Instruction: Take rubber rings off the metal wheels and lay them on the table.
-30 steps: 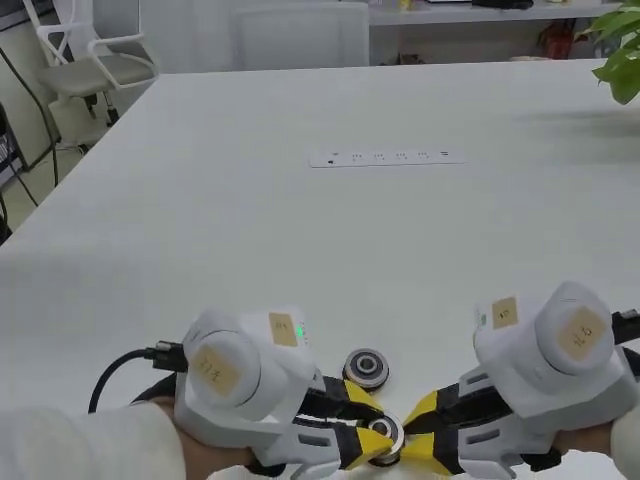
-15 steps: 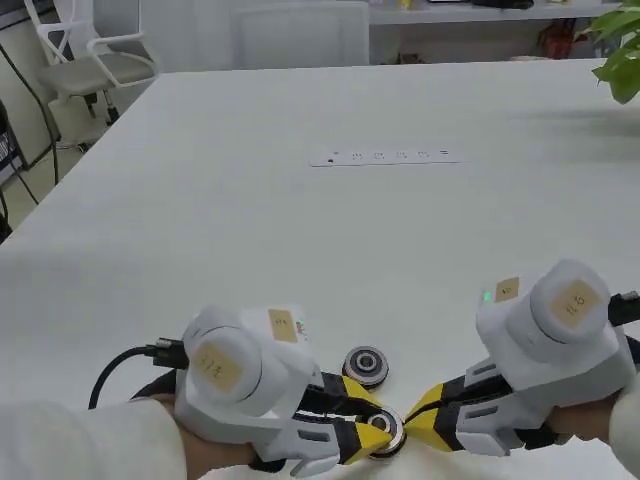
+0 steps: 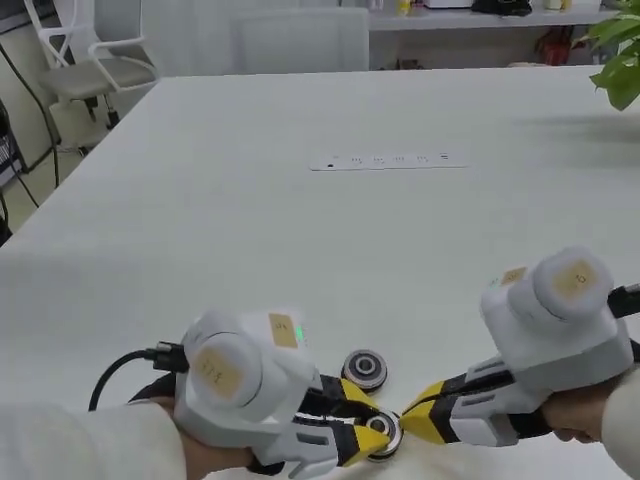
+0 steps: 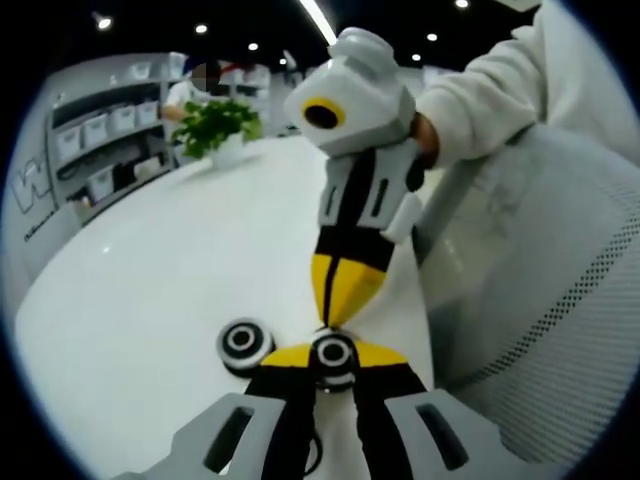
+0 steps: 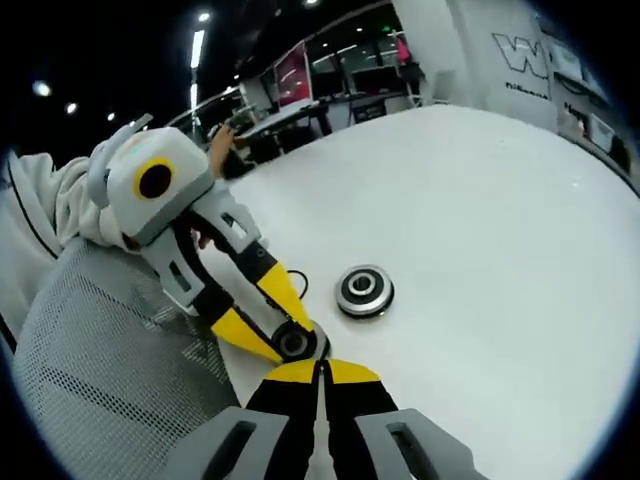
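Step in hand, as I judge it: stripping the ring off the first wheel (image 3: 382,436), with no ring lying loose on the table (image 3: 300,250) so far. The wheel sits at the table's near edge, about midway along it, clamped between the left gripper's (image 3: 370,436) yellow tips. The right gripper (image 3: 407,421) points in from the other side, its jaws pressed together and their tip touching the wheel's rim. Whether a bit of rubber is pinched in that tip I cannot tell.

The next move probably calls for the right tip to catch the rubber at the rim and draw it away while the left grip holds the metal firm. The ring can then be laid on the bare table to the right.

A second wheel (image 3: 365,368) lies flat just beyond the held one, apart from it, its dark ring (image 4: 229,343) apparently in place. It is close enough to be knocked by a sideways pull. A cable (image 3: 125,367) trails from the left gripper toward the left edge. Well clear of the work are a power strip (image 3: 387,159) at mid-table, a chair (image 3: 92,62) off the far left corner and a plant (image 3: 618,52) at the far right corner
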Demonstrator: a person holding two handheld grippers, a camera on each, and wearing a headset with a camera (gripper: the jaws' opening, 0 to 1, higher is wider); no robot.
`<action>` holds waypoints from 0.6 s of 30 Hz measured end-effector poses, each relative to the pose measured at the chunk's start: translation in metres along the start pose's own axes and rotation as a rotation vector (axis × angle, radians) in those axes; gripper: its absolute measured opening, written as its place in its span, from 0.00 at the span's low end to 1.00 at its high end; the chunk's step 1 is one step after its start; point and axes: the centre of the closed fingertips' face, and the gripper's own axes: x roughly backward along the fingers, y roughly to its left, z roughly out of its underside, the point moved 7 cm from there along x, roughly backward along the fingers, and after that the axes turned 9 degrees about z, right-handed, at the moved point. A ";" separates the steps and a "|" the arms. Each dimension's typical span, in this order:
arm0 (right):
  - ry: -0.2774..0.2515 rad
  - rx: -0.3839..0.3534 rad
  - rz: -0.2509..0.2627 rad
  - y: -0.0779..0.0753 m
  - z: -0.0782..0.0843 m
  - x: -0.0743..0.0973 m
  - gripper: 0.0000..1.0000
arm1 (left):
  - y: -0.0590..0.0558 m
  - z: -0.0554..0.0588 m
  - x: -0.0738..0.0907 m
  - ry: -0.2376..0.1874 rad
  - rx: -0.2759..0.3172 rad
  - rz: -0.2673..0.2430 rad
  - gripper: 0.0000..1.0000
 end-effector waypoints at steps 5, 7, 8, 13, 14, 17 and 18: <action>-0.011 -0.168 -0.035 0.000 0.000 0.000 0.00 | 0.000 0.000 0.000 0.004 -0.017 -0.005 0.14; -0.011 -0.155 -0.032 0.000 0.001 0.001 0.00 | 0.000 0.000 0.000 0.004 -0.019 -0.004 0.14; -0.014 -0.153 -0.034 0.001 0.000 0.000 0.00 | 0.000 0.000 0.000 0.005 -0.021 -0.004 0.14; -0.018 -0.135 -0.033 0.004 -0.001 0.001 0.00 | 0.000 0.000 0.000 0.006 -0.027 -0.004 0.14; -0.018 -0.143 -0.035 0.005 -0.001 0.001 0.00 | 0.000 0.000 0.000 0.005 -0.027 -0.004 0.14; -0.019 -0.170 -0.040 0.005 -0.001 0.002 0.00 | 0.001 0.000 0.000 0.002 -0.027 -0.005 0.14; -0.019 -0.168 -0.041 0.005 -0.001 0.002 0.00 | 0.001 0.000 0.000 0.002 -0.028 -0.004 0.14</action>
